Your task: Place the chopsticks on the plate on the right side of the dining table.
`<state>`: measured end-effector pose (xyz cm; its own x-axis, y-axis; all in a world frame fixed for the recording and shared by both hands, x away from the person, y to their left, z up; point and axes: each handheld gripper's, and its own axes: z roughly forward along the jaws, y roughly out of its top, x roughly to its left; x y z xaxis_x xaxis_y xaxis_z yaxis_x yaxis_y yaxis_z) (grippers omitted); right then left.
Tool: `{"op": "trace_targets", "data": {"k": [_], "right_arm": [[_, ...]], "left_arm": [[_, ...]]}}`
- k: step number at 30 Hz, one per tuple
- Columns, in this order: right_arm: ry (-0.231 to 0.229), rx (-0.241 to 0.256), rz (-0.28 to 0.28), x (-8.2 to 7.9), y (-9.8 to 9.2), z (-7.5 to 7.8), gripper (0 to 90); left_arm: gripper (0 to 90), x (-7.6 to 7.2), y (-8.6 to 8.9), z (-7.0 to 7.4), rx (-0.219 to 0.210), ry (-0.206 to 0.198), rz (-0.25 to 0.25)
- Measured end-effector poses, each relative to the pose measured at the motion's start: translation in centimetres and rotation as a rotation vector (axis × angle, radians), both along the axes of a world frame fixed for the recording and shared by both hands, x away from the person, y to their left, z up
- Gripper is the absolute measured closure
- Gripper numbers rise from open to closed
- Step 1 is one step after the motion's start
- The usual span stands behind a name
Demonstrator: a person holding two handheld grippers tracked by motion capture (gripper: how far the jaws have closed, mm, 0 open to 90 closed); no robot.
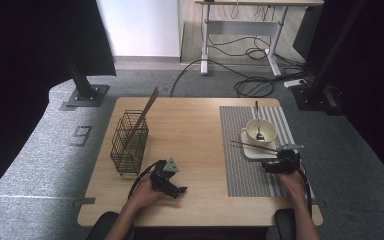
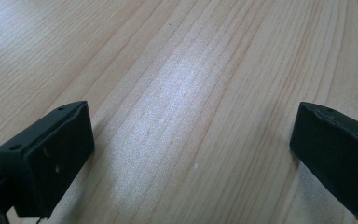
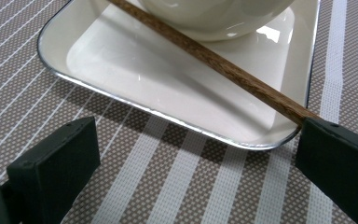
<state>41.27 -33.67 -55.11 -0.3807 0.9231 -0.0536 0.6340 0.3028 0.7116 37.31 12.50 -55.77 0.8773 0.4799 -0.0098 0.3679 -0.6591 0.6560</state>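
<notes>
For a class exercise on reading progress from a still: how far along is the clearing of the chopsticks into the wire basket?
Done: one chopstick already stands tilted in the wire basket. In hand: the right gripper, jaws open, sits at the end of the chopstick on the tray, which lies across the white tray; not yet gripped. Left: grasp it and probably carry it to the basket. The left gripper waits open over the table.

Overhead light glares off the table (image 2: 186, 84); dark surroundings, close jaws slightly soft.

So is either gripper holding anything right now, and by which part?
Nothing is held. Both grippers are open; the chopstick end only meets the right gripper at one jaw.
</notes>
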Motion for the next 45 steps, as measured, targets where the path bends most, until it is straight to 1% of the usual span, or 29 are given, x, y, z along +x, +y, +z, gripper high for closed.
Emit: {"op": "trace_targets", "data": {"k": [4, 7, 16, 23, 25, 29, 45], "right_arm": [[-0.005, -0.004, 0.002, 0.3, 0.0, -0.2, 0.0], [-0.011, -0.017, 0.004, 0.4, 0.0, -0.3, 0.0], [-0.032, -0.014, 0.011, 0.8, -0.1, -0.4, 0.0], [-0.041, 0.004, 0.021, 1.0, -0.4, -0.5, 0.0], [-0.027, 0.003, 0.026, 1.2, -0.5, -0.4, 0.0], [-0.038, 0.005, 0.036, 1.3, -0.6, -0.4, 0.0], [-0.043, 0.035, 0.073, 1.8, -1.1, -0.4, 0.0]], "left_arm": [[0.0, 0.0, 0.0, 0.0, 0.0, 0.0, 0.0], [0.0, 0.0, -0.1, 0.0, -0.003, 0.0, 0.002], [0.0, 0.0, -0.1, 0.0, -0.006, 0.0, 0.004], [0.0, 0.0, -0.1, 0.0, -0.006, 0.0, 0.004], [0.0, 0.0, -0.1, 0.0, -0.006, 0.0, 0.004], [0.0, 0.0, -0.1, 0.0, -0.006, 0.0, 0.005], [0.0, 0.0, -0.2, 0.0, -0.006, 0.0, 0.006]]}}
